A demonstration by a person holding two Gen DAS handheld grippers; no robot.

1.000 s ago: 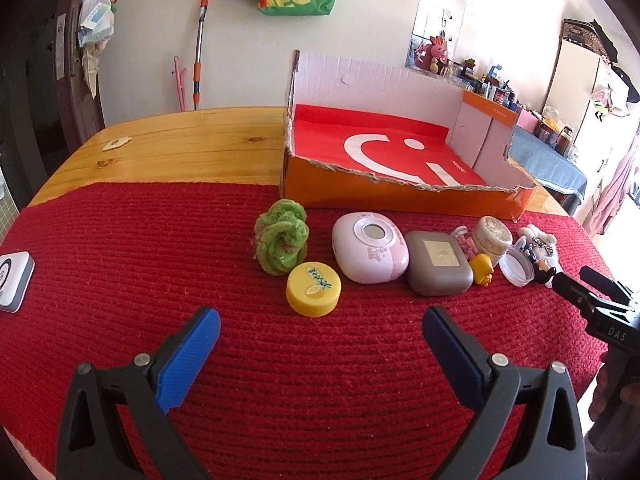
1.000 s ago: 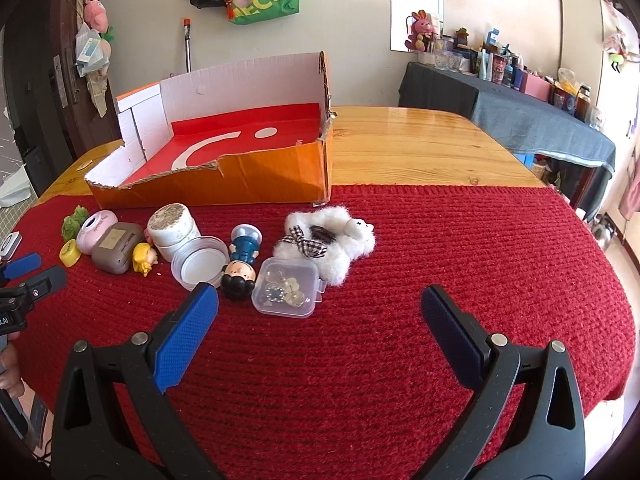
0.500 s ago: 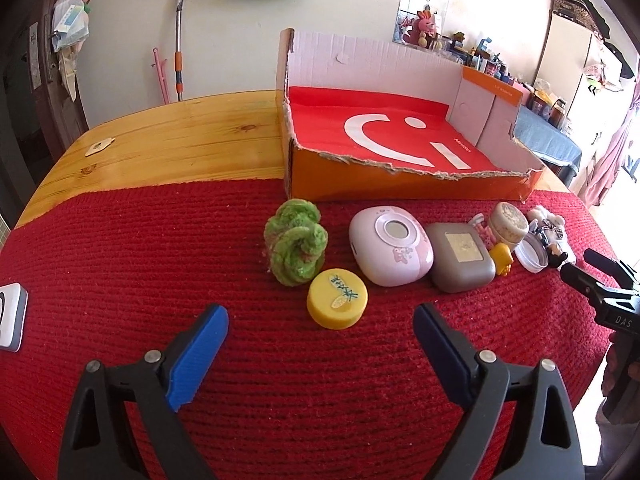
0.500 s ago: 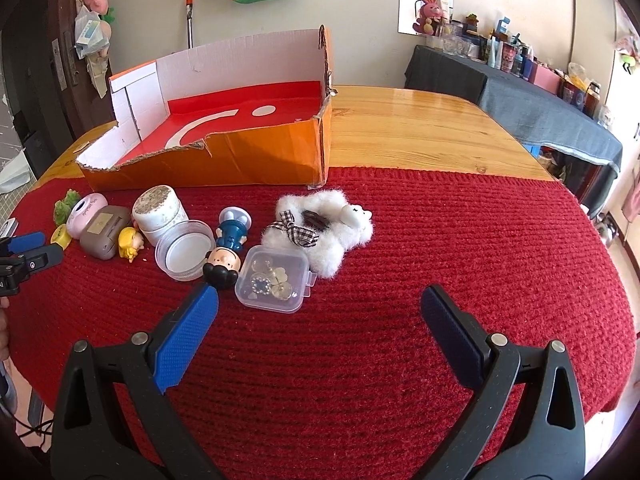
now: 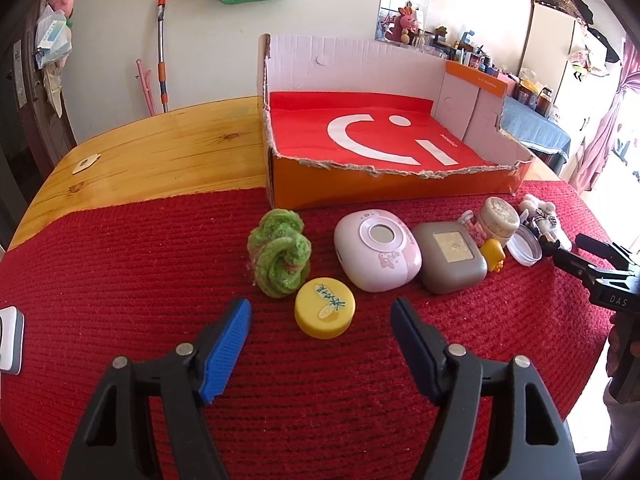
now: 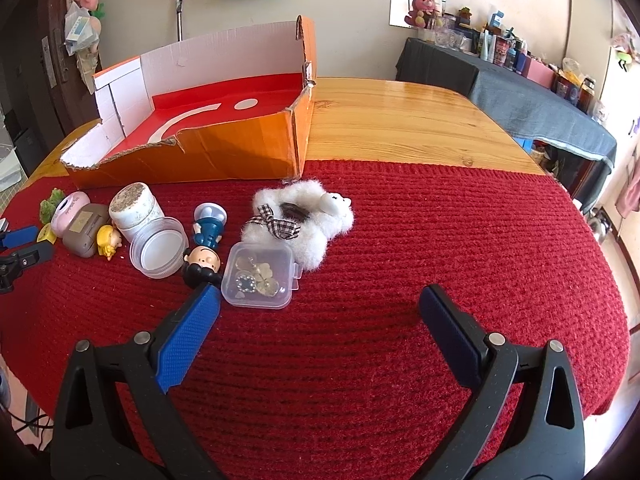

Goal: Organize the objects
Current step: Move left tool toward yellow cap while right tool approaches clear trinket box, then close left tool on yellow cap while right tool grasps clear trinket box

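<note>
- The orange box (image 5: 384,188) sits in the upper middle of the left view, with only its red floor inside.
- A small clear box (image 6: 262,276) at the center left of the right view holds shiny bits.
- The left claw (image 5: 320,320) is closing, with the yellow lid (image 5: 325,307) between its fingers, not touched.
- The right claw (image 6: 316,306) is closing too, wide and empty.

The left gripper (image 5: 320,316) points downward over the red cloth (image 5: 120,260), its jaws closing, with nothing pressed between the blue pads (image 5: 228,344). The right gripper (image 6: 316,312) also tilts down toward the cloth, jaws wide but closing, empty. A hand (image 5: 618,356) grips the right gripper's handle at the left view's edge.
</note>
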